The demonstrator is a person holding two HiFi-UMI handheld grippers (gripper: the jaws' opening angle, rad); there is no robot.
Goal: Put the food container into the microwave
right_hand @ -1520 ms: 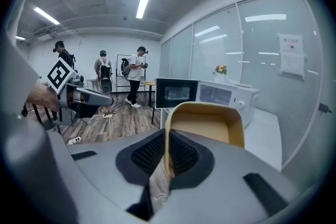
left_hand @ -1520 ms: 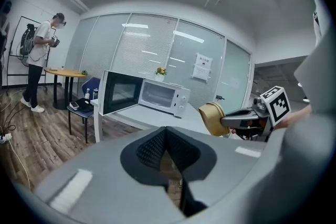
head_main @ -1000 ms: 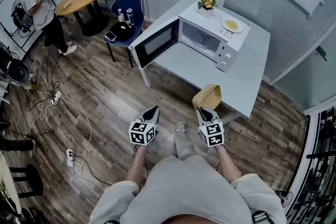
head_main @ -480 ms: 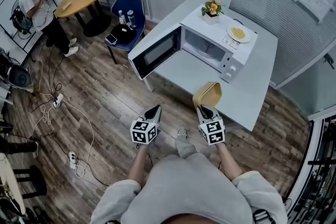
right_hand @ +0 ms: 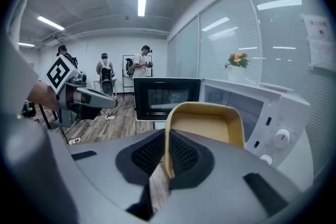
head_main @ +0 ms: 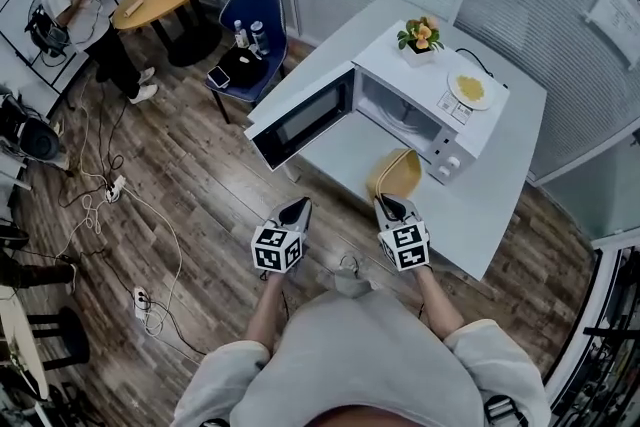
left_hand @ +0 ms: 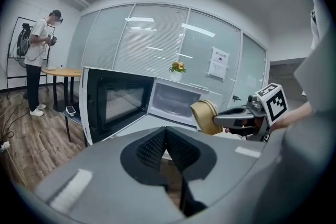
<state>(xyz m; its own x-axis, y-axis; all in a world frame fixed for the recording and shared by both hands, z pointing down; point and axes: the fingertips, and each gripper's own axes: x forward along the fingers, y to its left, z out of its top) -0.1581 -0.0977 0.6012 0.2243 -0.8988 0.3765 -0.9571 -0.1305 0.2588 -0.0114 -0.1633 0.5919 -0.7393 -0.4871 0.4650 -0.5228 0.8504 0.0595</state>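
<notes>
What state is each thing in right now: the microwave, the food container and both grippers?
Microwave door: swung wide open.
Microwave cavity: nothing visible inside.
Food container: empty, tipped on edge, gripped by its wall.
Right gripper: fingers shut on the container's wall.
Left gripper: fingers together, holding nothing.

The right gripper (right_hand: 167, 140) has its jaws closed on the left rim of a yellow container (right_hand: 207, 124), which stands tilted just above the fingers. Beyond the fingers is an open microwave (right_hand: 265, 107), its door (right_hand: 166, 97) swung out to the left. Well left of the fingers hangs the left gripper (right_hand: 79, 96).
</notes>
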